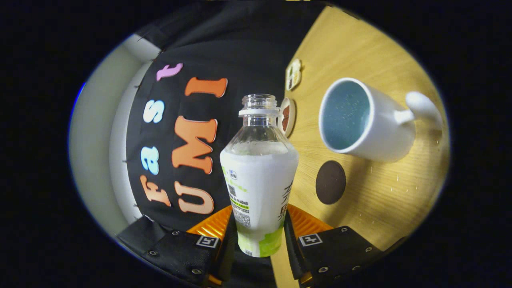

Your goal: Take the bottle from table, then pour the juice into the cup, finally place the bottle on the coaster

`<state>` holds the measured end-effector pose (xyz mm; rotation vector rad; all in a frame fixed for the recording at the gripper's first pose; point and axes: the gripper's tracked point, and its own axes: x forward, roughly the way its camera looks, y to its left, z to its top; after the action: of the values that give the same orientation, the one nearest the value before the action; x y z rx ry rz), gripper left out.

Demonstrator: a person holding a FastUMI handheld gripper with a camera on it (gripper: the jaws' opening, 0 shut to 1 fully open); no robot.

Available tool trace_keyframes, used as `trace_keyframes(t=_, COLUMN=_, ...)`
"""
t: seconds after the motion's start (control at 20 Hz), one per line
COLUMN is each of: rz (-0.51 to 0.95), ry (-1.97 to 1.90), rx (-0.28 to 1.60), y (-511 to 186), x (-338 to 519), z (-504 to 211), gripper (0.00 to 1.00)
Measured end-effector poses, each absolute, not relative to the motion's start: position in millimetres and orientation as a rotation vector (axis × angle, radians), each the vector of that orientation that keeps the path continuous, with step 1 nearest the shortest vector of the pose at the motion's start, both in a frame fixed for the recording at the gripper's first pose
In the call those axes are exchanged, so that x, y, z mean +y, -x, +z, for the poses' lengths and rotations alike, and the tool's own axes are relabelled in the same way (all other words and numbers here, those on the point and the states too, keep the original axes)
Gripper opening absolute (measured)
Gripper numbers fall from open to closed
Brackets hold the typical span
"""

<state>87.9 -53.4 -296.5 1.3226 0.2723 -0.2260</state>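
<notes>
The gripper (259, 236) is clamped on the uncapped bottle (259, 180), tipped toward the white cup (362, 120); a dark coaster (330, 182) lies nearby on the table (384, 192).

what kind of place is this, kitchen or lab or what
Most likely a staged recording booth, not a kitchen: a black cloth wall backs a bare wooden table holding just a cup and coaster, with the fingers shut on an uncapped bottle.
</notes>
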Motion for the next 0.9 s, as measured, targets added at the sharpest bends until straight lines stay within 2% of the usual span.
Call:
trace_keyframes(t=0.15, rz=-0.151, ry=-1.028, rx=0.262, y=-97.4, x=-55.2, z=-279.5, gripper=0.58)
trace_keyframes(t=0.45, rz=-0.127, ry=-0.582, rx=0.225, y=-114.0, x=-68.9, z=-258.3, gripper=0.58)
trace_keyframes(t=0.9, rz=-0.215, ry=-0.058, rx=0.270, y=-136.9, x=-97.1, z=-269.3, gripper=0.58)
